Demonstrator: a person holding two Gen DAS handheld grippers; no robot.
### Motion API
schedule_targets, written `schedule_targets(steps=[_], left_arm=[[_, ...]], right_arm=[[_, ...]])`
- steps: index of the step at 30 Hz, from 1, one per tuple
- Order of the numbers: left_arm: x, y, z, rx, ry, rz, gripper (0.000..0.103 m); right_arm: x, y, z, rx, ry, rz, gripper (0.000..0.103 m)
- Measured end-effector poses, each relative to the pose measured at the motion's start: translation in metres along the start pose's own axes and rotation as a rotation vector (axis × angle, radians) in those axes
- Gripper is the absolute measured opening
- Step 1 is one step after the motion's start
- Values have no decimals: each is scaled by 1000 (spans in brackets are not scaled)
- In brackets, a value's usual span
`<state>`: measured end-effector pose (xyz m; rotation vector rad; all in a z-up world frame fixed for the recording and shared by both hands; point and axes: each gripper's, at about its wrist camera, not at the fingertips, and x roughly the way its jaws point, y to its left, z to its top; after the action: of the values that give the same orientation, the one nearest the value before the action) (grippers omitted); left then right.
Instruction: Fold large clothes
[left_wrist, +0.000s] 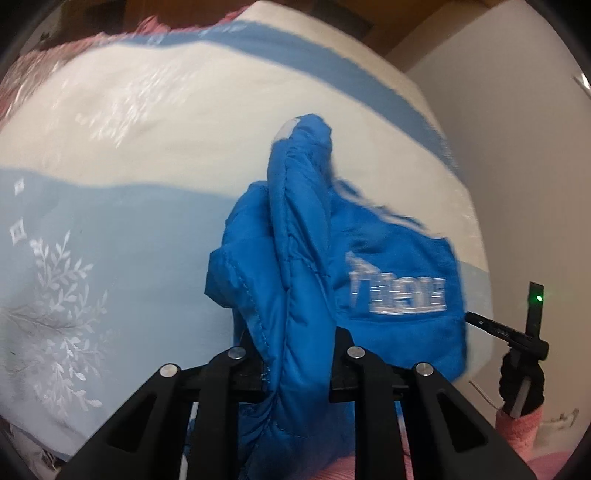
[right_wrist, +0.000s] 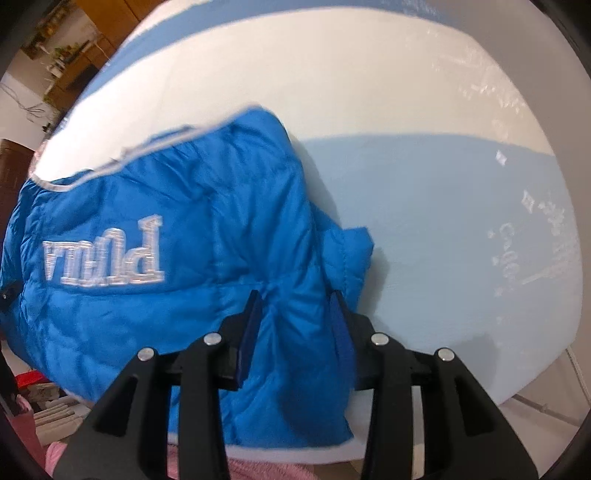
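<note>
Your left tool (left_wrist: 297, 363) is clamped on a thick padded fold of the blue puffer jacket (left_wrist: 332, 280); the quilted fabric fills the gap between the two black fingers (left_wrist: 236, 363) and bulges above and below them. Your right tool (right_wrist: 295, 332) is likewise closed on a bunched pinch of the same jacket (right_wrist: 177, 229), with creases radiating from the spot between its blue-faced pads (right_wrist: 251, 332). The jacket sits bundled at the near edge of the bed (right_wrist: 424, 221), partly lifted in both tools, its lower part draping over the bed's front edge. White embroidered lettering (right_wrist: 105, 256) shows upside down in the right wrist view and again, blurred, in the left wrist view (left_wrist: 397, 295). A pale trim line (right_wrist: 129, 162) runs along the jacket's far edge. The bed carries a cover in light blue and cream bands with a white leaf pattern (left_wrist: 55, 314). In the left wrist view, a dark stick-like device with a green light (left_wrist: 535, 299) stands off to the right, beside the jacket; what it is you cannot tell. Pink fabric (right_wrist: 258, 469) shows at the bottom of both views, below the bed edge. Both frames carry motion blur.
</note>
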<state>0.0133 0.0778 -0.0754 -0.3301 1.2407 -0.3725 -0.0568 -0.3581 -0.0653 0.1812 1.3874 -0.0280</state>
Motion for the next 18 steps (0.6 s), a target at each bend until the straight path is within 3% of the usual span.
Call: schedule_targets(steps=[4, 9, 18], left_arm=[[-16, -44, 5, 55, -14, -12, 19], [-14, -103, 14, 86, 15, -75, 19], [52, -199, 14, 214, 123, -45, 19]], right_arm=[[-36, 2, -2, -45, -45, -30, 43], [-62, -1, -8, -68, -72, -10, 43], [-81, -18, -12, -66, -94, 4, 43]])
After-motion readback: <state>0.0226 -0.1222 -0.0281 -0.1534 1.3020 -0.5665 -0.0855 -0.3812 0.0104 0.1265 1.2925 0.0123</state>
